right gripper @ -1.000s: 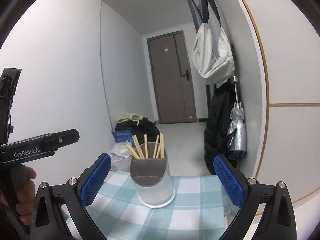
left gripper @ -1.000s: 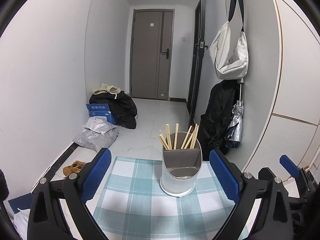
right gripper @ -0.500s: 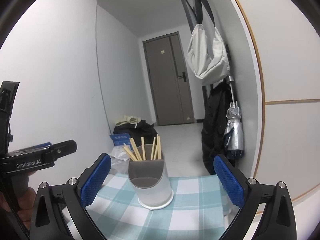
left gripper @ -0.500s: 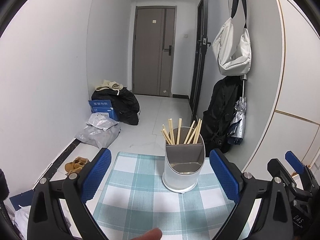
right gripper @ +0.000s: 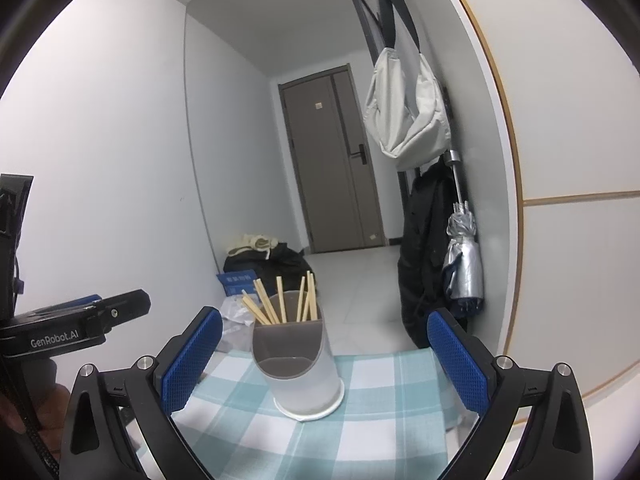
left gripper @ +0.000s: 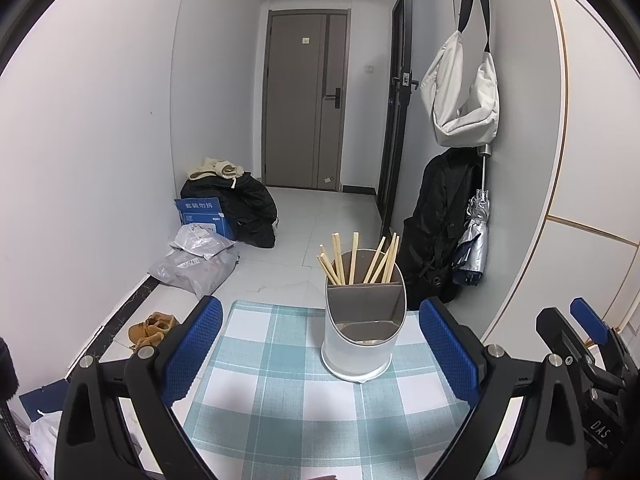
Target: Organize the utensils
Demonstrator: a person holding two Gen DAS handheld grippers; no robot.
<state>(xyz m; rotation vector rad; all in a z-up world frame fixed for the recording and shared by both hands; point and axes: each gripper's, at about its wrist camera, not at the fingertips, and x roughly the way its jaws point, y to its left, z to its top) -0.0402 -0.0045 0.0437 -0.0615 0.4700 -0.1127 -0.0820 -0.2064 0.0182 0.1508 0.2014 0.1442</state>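
The table (left gripper: pixel 280 364), under a teal and white checked cloth, fills the lower middle of both views and carries only one thing that shows: the holder (left gripper: pixel 362 332), a white round tub standing upright on the cloth, a little right of centre in the left wrist view and just left of centre in the right wrist view (right gripper: pixel 298 368). Its rim is cut on a slant, low toward the cameras and high at the back, which I judge is meant to make reaching in from the front easy. A grey divider splits it into a back compartment and a front one; the front one looks empty as far as can be seen. The left gripper (left gripper: pixel 320 344) hangs over the near part of the table with its jaws wide open and nothing between them, framing the holder from a distance. The right gripper (right gripper: pixel 324 360) does the same, jaws spread and empty, well short of the tub. Neither touches anything, so both look parked, probably because the sorting is finished or no utensil is at hand. The chopsticks (left gripper: pixel 356 260), pale wooden sticks, all stand in the back compartment, leaning fanned against its tall wall (right gripper: pixel 282 306), which keeps them gathered and upright. No loose utensils show on the cloth.
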